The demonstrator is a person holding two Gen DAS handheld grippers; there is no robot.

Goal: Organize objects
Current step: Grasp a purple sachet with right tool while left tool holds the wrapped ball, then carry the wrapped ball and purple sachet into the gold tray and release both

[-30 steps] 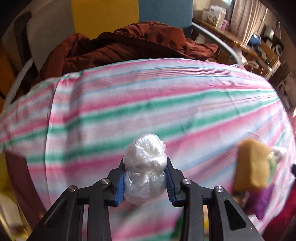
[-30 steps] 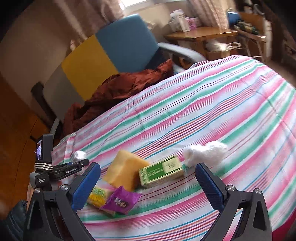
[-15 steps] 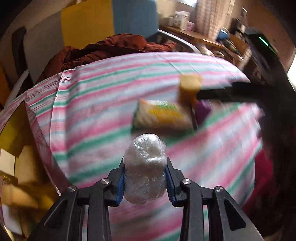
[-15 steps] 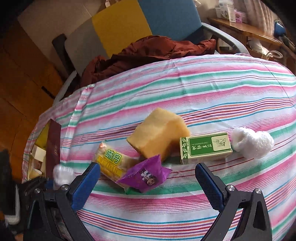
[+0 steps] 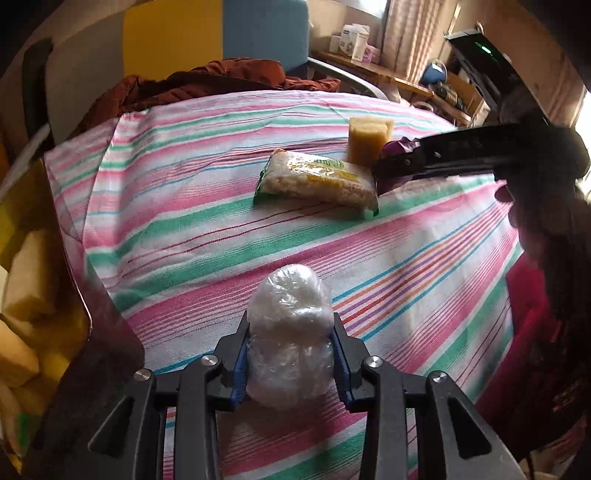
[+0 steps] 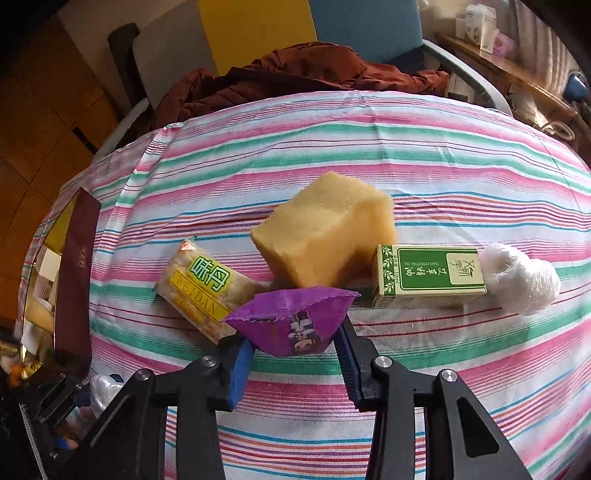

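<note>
My left gripper [image 5: 290, 363] is pinching a white plastic-wrapped ball [image 5: 290, 332]. The blue pads press on both of its sides. It sits at the bottom middle of the left wrist view, above the striped cloth [image 5: 184, 229] on the desk.

My right gripper [image 6: 293, 360] has closed on a purple snack packet [image 6: 291, 321]. The packet sits squeezed between the two blue pads, low in the middle of the right wrist view. In the left wrist view the right gripper comes in from the right side of the picture.

Just above the purple packet is a yellow sponge [image 6: 325, 230]. It touches the packet. To the left of the packet lies a yellow and green snack bag [image 6: 203, 286], and its end goes under the packet. To the right of the sponge is a green and cream box [image 6: 428, 275]. Right beside the box, on the right, is a second white wrapped ball [image 6: 521, 277].

At the left edge of both pictures is an open box [image 5: 107, 332] with a dark red flap. It has pale yellow things in it.

At the top, behind the desk, a dark red jacket [image 6: 303, 74] lies on a chair [image 6: 258, 29] that is grey, yellow and blue.
</note>
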